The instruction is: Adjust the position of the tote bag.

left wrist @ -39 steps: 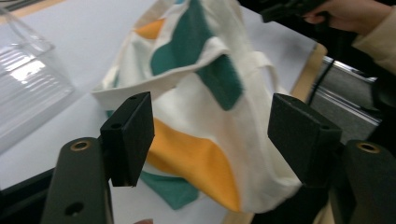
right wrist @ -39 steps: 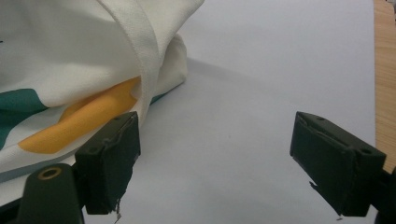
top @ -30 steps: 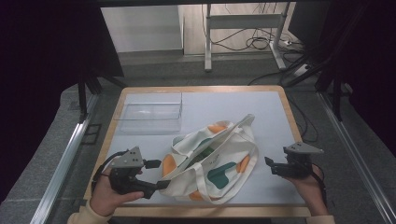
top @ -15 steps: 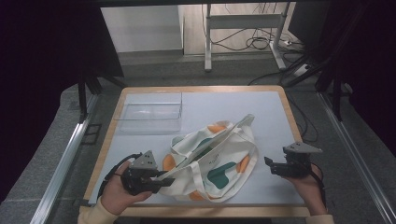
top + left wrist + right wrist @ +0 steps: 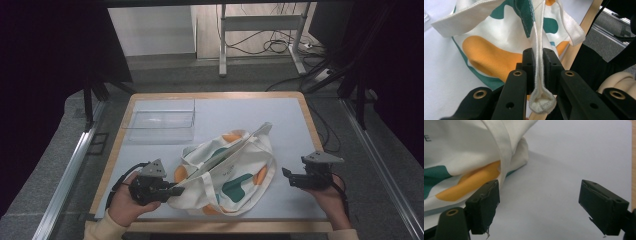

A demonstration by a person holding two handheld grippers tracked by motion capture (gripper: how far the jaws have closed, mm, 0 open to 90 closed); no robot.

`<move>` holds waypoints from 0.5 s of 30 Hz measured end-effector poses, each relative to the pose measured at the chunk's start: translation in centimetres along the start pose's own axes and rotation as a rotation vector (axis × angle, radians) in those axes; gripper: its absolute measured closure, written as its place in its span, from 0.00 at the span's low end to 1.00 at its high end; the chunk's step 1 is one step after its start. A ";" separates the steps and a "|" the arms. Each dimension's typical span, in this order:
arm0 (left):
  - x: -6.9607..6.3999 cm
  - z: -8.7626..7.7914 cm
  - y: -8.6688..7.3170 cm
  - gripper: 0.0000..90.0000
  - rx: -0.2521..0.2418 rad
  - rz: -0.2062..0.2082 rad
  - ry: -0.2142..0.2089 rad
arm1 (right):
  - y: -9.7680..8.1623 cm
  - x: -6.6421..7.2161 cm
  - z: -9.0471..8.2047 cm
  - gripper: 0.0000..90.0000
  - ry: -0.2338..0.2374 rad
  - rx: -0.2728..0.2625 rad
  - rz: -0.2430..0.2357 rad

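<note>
One tote bag (image 5: 227, 172) lies diagonally, straps running toward the far right. Left tool (image 5: 538, 65) just clamped onto a strap (image 5: 538, 45); right tool (image 5: 539, 207) spread wide. One clear, probably plastic, bin (image 5: 161, 121).

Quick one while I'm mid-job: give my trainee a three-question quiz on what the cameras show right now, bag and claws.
1. True or false: the left claw is clamped on the tote bag's handle strap.
2. The right claw is: A) shut on the bag, B) open beside the bag, C) inside the clear box.
3. Which colours are the blobs printed on the white bag?

Key
1. True: the strap is pinched between the left claw's jaws, which have just been closing.
2. B
3. Orange and green.
</note>
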State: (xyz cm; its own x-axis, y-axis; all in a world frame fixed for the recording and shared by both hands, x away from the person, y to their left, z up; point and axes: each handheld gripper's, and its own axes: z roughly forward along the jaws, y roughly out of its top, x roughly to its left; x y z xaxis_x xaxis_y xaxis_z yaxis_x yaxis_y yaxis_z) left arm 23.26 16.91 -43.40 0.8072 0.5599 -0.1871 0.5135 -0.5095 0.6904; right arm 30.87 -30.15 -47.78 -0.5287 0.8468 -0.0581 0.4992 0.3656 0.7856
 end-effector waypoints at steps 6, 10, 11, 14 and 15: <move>0.4 0.1 -0.2 0.91 0.000 -0.020 0.002 | 1.4 0.1 -0.2 0.22 0.030 -0.034 -0.029; 0.7 0.2 -0.3 0.91 0.006 -0.028 0.006 | 3.9 0.4 0.0 0.25 0.056 -0.043 -0.091; 0.7 0.2 -0.3 0.91 0.007 -0.027 0.006 | 4.4 0.3 0.0 0.25 0.060 -0.040 -0.100; 0.7 0.3 -0.3 0.91 0.004 -0.036 0.006 | 6.0 0.0 0.2 0.28 0.061 -0.032 -0.136; 0.7 0.3 -0.4 0.91 0.005 -0.036 0.005 | 6.3 -0.1 0.2 0.29 0.064 -0.036 -0.140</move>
State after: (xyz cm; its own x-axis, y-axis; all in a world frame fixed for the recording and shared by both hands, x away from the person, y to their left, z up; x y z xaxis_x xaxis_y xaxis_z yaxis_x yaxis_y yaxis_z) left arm 23.72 17.30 -43.97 0.7865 0.5814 -0.2082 0.5436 -0.4918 0.6801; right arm 34.22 -27.89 -42.97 -0.6349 0.7616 -0.1300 0.3931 0.4633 0.7943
